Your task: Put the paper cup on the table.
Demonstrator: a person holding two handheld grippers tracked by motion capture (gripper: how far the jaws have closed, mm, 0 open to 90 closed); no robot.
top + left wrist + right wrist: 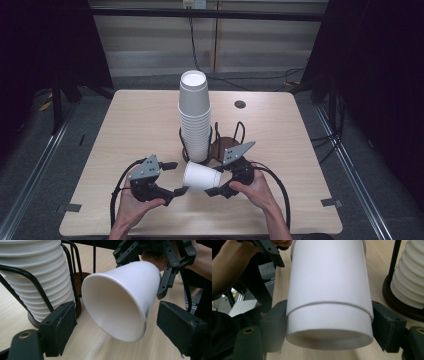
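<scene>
Right gripper (218,186) level, clamping sideways cup (201,176).

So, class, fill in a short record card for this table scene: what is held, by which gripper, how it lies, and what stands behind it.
held thing: white paper cup
held by: right gripper, jaws pressed on the cup's base end
cup position: on its side, mouth toward the left gripper
left gripper: jaws either side of the cup's rim, not touching it
behind: tall stack of cups in a wire rack
surface: wooden table
</scene>
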